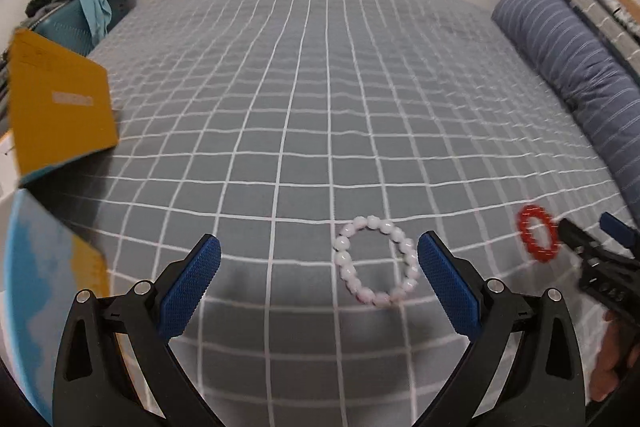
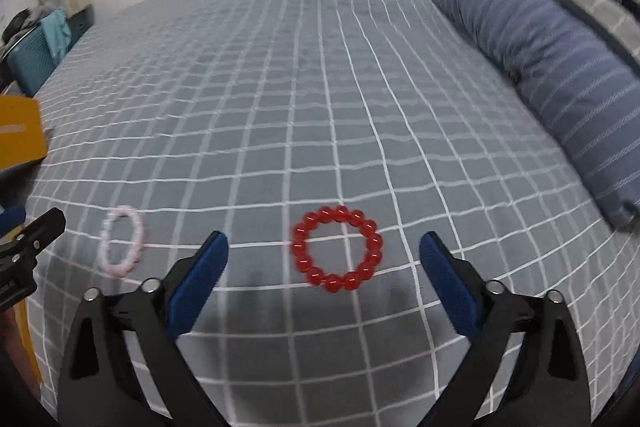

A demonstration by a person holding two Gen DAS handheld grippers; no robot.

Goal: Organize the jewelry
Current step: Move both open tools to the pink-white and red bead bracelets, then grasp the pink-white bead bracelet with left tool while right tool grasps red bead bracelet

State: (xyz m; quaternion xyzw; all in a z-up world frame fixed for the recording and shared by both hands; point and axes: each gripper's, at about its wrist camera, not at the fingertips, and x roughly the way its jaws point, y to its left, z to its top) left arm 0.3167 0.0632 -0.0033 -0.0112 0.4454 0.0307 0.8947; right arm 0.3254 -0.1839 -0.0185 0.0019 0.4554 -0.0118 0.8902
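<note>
Left gripper (image 1: 319,259): jaws spread wide, nothing held. Pink-white bead bracelet (image 1: 376,261) flat on the checked bedspread (image 1: 280,107), ahead of and below the jaws, off-centre toward the right pad and apparently just beside it; contact not evident.

Right gripper (image 2: 324,253): jaws likewise wide apart, empty. Red bead bracelet (image 2: 336,248) flat on the same bedspread, centred in the gap between the two pads, clear of both.

Governing relation: each bracelet directly in front of its own gripper, red for the right hand, pink-white for the left. Both near-round rings, no real long axis, so no preferred closing direction. Red ring better lined up; left gripper judged to need a small shift toward its right before closing.

Count: two bracelets, one red, one pink-white, well apart. Two grippers. One yellow box lid (image 1: 60,99) upright at the left edge, with a blue-and-yellow box edge (image 1: 44,287) below it. One striped pillow (image 2: 560,67) at the right.
</note>
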